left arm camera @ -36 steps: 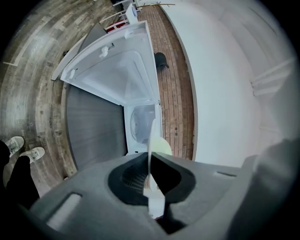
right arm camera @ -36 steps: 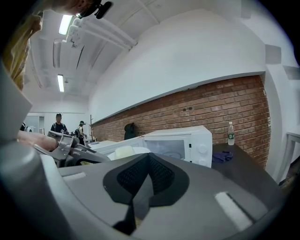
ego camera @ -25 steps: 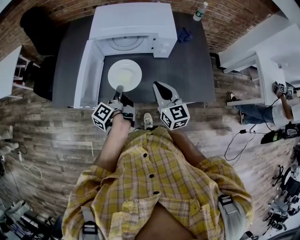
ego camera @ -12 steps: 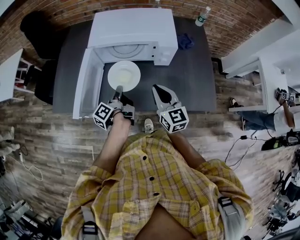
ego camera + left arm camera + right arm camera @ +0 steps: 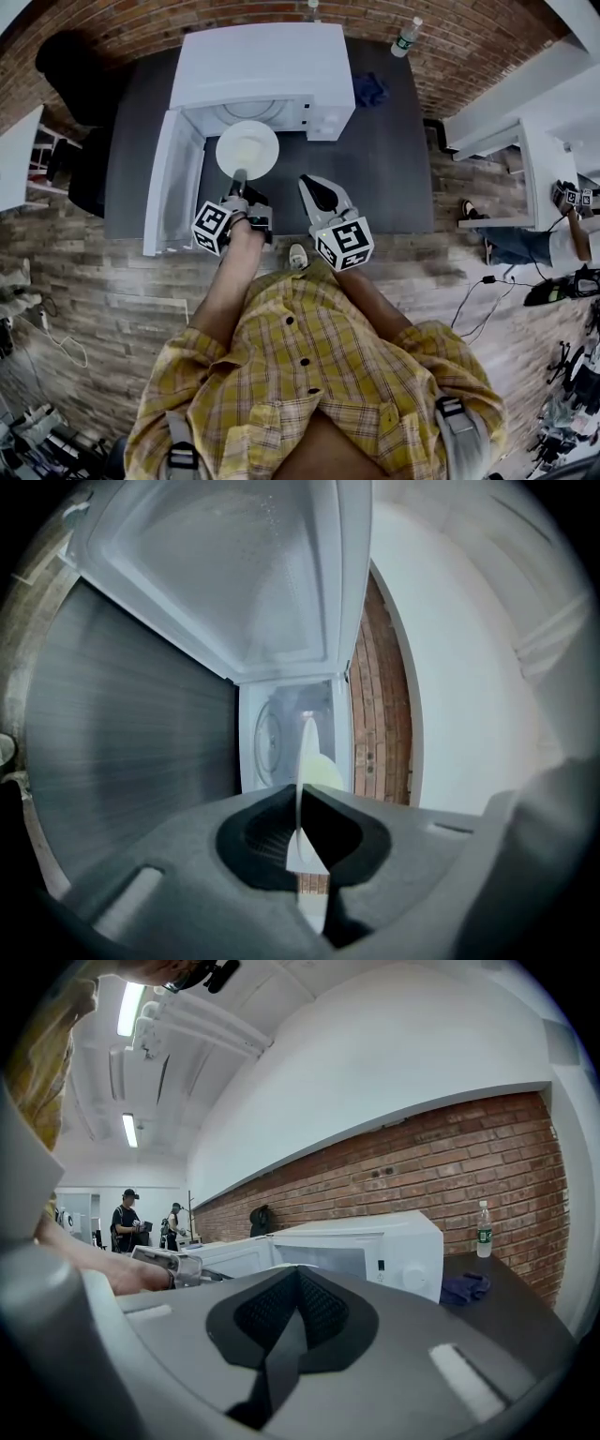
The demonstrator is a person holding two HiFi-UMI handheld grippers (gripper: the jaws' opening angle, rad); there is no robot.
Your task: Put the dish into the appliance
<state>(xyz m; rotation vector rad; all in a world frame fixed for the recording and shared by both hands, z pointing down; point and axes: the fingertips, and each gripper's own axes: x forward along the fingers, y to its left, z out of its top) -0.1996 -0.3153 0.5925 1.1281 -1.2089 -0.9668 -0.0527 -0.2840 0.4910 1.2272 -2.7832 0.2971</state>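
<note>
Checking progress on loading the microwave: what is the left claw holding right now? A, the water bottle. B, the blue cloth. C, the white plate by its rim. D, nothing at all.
C: the left claw is clamped on the edge of the white plate, which it holds in front of the open microwave.

My left gripper (image 5: 239, 178) (image 5: 300, 794) is clamped tight on the near rim of the plate (image 5: 248, 148), pointing straight at the microwave (image 5: 262, 61) opening, just short of it. My left forearm (image 5: 225, 281) is bare and stretched out toward the microwave. My right gripper (image 5: 314, 187) (image 5: 298, 1274) has its jaws pressed together with nothing in them. It sits beside the left one, in front of the microwave's right end and well back from it, angled slightly inward.
</note>
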